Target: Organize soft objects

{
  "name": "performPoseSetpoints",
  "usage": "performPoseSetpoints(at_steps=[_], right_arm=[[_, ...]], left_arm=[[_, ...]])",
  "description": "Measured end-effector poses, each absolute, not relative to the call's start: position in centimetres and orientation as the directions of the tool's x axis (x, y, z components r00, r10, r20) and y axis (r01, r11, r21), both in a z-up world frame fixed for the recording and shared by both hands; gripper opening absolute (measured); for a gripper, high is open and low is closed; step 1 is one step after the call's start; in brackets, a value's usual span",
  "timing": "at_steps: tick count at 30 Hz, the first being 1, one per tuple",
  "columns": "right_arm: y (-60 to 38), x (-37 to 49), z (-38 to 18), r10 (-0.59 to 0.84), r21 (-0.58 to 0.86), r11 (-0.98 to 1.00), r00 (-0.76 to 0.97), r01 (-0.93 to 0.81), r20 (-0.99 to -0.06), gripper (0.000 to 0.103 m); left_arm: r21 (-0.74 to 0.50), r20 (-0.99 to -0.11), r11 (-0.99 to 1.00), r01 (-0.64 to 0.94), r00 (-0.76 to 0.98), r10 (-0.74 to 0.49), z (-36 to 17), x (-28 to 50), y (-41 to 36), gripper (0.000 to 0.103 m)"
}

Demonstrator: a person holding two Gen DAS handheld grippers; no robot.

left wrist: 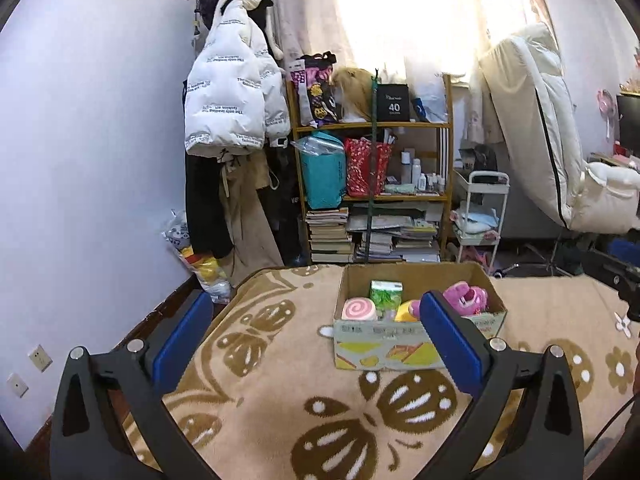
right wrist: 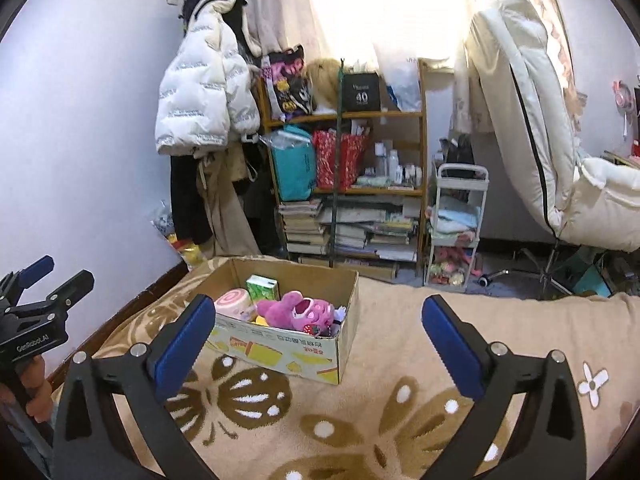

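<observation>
A cardboard box stands on the beige patterned blanket. It holds a pink swirl plush roll, a green tissue pack, a yellow soft toy and a magenta plush bear. My left gripper is open and empty, held above the blanket in front of the box. My right gripper is open and empty, to the right of the box. The left gripper also shows in the right wrist view.
The blanket covers the bed. Beyond it stand a cluttered wooden shelf, hanging coats, a white trolley and a white reclining chair. A plastic bag lies by the wall.
</observation>
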State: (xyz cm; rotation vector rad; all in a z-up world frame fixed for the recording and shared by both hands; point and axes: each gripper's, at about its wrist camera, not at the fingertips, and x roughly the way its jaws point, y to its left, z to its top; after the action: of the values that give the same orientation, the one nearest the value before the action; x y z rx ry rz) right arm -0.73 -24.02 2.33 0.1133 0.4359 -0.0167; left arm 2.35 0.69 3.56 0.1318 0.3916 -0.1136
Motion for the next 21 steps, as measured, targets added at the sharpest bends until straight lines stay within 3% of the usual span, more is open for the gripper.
performPoseSetpoints(at_steps=[21], right_arm=[[-23.8, -5.4, 3.0, -0.04, 0.113, 0.99, 0.936, 0.085, -0.349, 0.103]], left_arm=[[0.073, -0.364, 0.985, 0.158, 0.924, -0.121, 3.0, -1.4, 2.3, 0.102]])
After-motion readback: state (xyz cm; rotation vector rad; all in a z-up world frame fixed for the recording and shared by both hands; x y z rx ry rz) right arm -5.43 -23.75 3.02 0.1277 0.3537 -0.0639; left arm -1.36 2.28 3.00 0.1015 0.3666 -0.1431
